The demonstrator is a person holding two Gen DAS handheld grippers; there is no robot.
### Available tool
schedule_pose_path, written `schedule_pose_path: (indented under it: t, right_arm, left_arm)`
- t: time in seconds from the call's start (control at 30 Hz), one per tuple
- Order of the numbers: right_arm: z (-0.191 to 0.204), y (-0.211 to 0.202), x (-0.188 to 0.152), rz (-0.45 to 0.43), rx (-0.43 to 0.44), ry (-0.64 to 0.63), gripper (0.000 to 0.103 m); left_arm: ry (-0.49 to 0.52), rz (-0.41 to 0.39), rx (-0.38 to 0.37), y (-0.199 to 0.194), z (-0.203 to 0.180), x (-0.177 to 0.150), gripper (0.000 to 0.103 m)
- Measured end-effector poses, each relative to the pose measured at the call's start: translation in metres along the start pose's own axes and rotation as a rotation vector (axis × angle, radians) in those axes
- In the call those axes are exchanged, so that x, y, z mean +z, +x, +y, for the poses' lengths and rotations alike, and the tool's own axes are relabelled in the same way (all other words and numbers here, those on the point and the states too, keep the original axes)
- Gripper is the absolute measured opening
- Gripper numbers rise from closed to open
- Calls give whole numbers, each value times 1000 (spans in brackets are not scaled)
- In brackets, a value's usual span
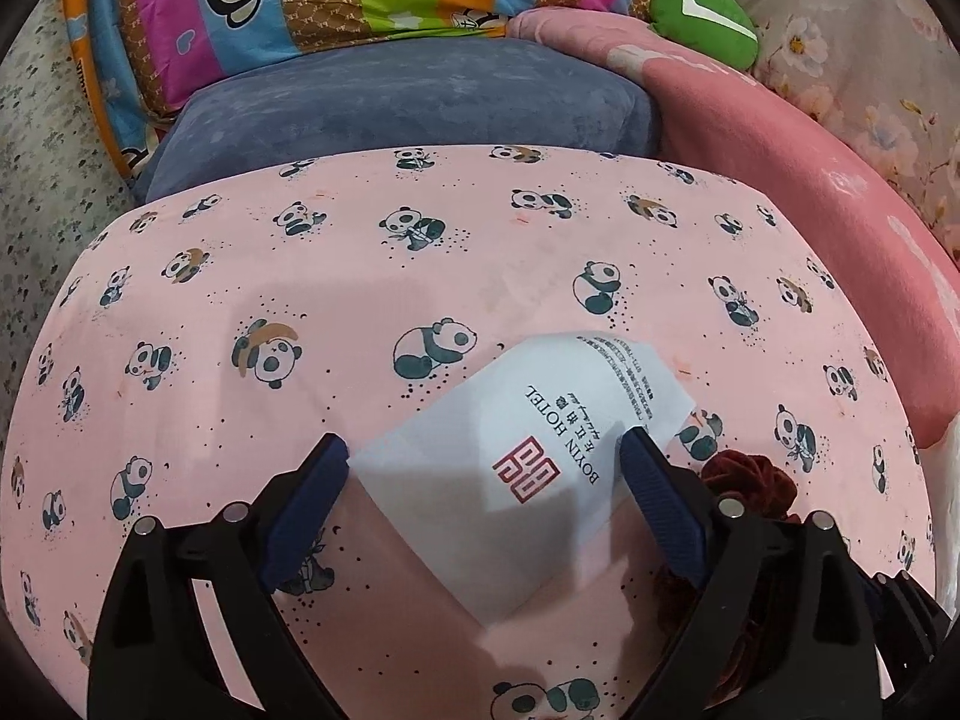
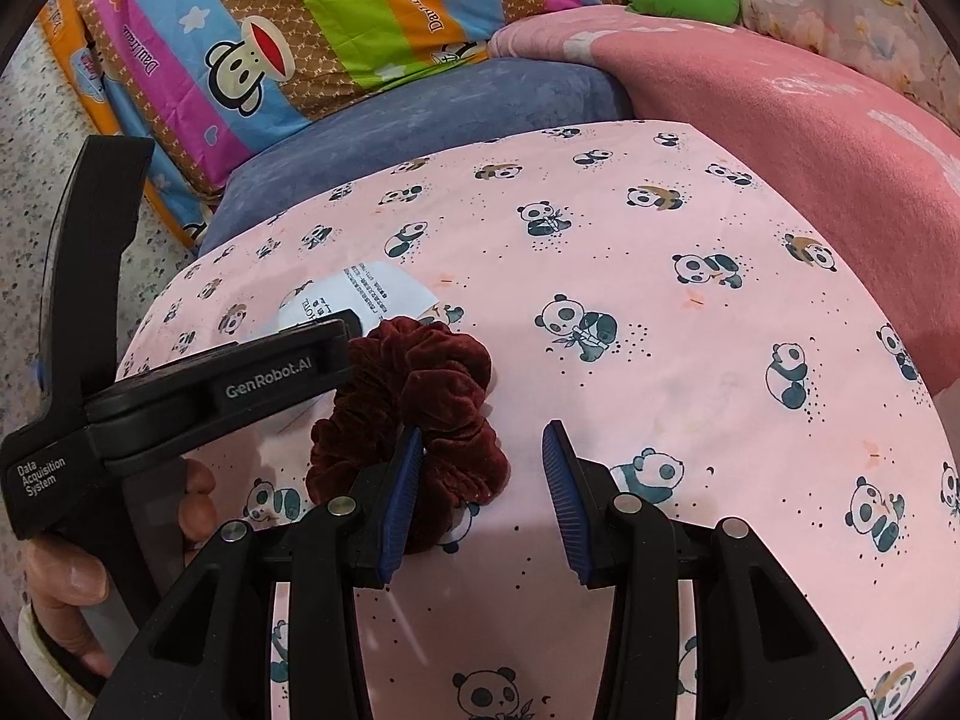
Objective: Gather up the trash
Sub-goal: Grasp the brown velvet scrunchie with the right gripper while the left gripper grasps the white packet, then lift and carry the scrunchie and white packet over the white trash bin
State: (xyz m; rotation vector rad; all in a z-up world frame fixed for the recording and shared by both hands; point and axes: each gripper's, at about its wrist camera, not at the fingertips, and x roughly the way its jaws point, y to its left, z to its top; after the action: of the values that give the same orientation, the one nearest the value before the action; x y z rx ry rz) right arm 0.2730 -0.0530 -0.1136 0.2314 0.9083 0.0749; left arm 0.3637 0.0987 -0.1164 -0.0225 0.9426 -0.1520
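A white paper packet (image 1: 540, 420) printed "BOYIN HOTEL" with a red emblem lies flat on the pink panda sheet (image 1: 360, 276). My left gripper (image 1: 483, 453) stands wide open astride it, one finger at each side edge of the packet, without squeezing it. A dark red velvet scrunchie (image 2: 420, 402) lies just right of the packet, also visible as the scrunchie (image 1: 750, 474). My right gripper (image 2: 483, 459) is open. Its left finger rests against the scrunchie and its right pad stands apart. The packet (image 2: 366, 291) is partly hidden behind the left tool's black housing (image 2: 198, 396).
A person's hand (image 2: 66, 576) holds the left tool. Behind the sheet lie a blue cushion (image 1: 420, 102), a striped monkey-print quilt (image 1: 288, 0), a pink blanket (image 1: 810, 192) and a green plush (image 1: 702, 18). Speckled floor (image 1: 42, 180) shows at the left.
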Motion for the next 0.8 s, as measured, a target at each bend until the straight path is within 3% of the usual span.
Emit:
schedule_pose_path:
  t: [0.07,0.17,0.37,0.4,0.67,0.8]
  right_arm:
    - [-2,-1,-2,-3,1,9,34]
    - [-6,-3,-5,-2,17,29,19]
    - [-7,-14,-10,1,13,33,11]
    - [-9,-18,-12,-1,12,39,10]
    - [-37,-48,-24,-28,-9,115,10]
    - [-48,-61,-28,-42,-10,139,10]
  left_arm:
    - [12,-7,5,-1,-4,-4,85]
    - [26,-22,12,-5,-11,-9,72]
    - [-24,-11,-56,-15,-11,-12,21]
    - [-32,1,-80,-16,-10,-13,7]
    - [-49,44,-183,-34,-16,-34,5]
    - [-48,38,-195,-48,-15,-46,4]
